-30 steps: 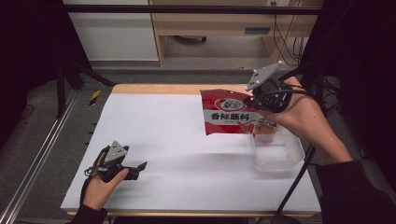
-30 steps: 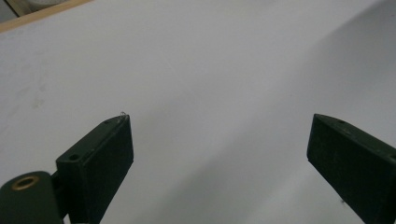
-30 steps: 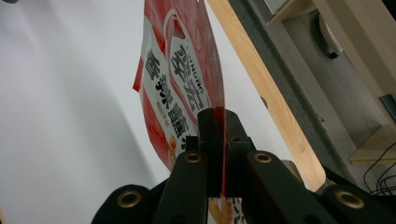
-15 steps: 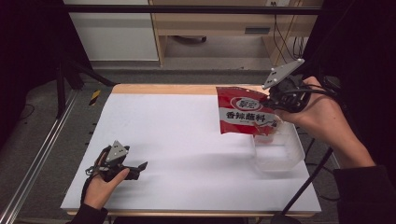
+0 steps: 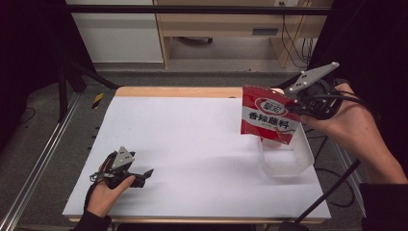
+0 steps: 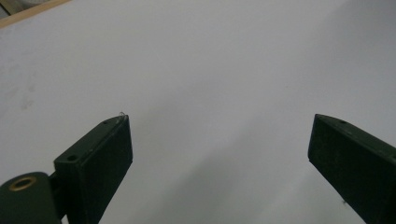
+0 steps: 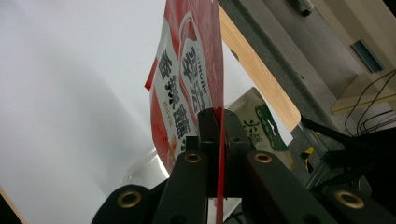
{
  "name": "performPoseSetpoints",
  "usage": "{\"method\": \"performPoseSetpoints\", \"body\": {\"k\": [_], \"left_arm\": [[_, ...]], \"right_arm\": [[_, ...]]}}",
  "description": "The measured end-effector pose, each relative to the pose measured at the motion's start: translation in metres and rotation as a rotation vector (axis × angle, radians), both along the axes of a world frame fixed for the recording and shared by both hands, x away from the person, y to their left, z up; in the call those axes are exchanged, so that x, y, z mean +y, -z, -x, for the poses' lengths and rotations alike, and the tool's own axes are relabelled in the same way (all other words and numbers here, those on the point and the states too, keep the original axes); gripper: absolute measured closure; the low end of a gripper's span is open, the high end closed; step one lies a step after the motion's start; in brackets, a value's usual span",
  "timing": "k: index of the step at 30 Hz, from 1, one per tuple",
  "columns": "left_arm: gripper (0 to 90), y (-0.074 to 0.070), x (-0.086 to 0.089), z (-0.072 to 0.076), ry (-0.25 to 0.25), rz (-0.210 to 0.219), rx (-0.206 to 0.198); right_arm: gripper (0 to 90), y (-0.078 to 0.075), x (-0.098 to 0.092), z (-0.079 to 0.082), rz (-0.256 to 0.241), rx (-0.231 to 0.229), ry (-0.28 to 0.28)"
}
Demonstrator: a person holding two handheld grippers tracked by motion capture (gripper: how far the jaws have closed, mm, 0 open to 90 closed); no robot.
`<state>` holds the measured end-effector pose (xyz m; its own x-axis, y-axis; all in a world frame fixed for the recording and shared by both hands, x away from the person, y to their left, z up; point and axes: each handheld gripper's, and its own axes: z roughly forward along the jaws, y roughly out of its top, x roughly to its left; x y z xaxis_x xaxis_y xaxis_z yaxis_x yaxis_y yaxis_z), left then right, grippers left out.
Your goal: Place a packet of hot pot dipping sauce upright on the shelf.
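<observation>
red packet: a red and white snack packet (image 5: 267, 119) with printed characters hangs in the air from the right gripper, above the far end of a clear plastic tub; its lower edge dips near the tub's rim, and whether they touch cannot be told.
right gripper: the right gripper (image 5: 299, 107) has its jaws pressed together on the packet's top right edge; in the right gripper view the thin edge of the packet (image 7: 187, 93) is pinched between the two black jaws (image 7: 218, 140).
right hand: the hand (image 5: 344, 120) holding it comes in from the right side of the table, raised above the surface.
tub: the clear plastic tub (image 5: 284, 161) sits just below and in front of the right gripper, close to the table's right edge.
green packet: a green and white packet (image 7: 259, 128) lies just beyond the right gripper's jaws, near the far wooden edge.
left gripper: the left gripper (image 5: 144, 174) rests low at the near left of the table, well apart from the right gripper; its jaws are spread wide with nothing between them (image 6: 217, 154).
table: a white table top (image 5: 192, 144) stretches bare between the two grippers; a wooden strip (image 5: 178, 91) runs along the far side.
</observation>
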<state>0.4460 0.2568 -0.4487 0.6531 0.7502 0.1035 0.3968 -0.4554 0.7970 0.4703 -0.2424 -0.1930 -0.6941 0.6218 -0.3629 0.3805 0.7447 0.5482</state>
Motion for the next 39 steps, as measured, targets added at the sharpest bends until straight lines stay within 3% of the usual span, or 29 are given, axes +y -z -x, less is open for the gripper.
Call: {"method": "performPoseSetpoints", "body": {"k": [19,32,39], "left_arm": [[6.5,0.0,0.002,-0.002,-0.006,-0.003,-0.001],[6.5,-0.001,0.004,-0.003,-0.007,-0.001,0.001],[6.5,-0.001,0.004,-0.003,-0.005,0.0,0.001]], "right_arm": [[89.9,0.016,-0.042,0.004,0.012,0.047,0.077],[89.9,0.037,-0.051,0.003,0.04,0.088,0.088],[89.8,0.046,-0.051,-0.001,0.03,0.101,0.092]]}}
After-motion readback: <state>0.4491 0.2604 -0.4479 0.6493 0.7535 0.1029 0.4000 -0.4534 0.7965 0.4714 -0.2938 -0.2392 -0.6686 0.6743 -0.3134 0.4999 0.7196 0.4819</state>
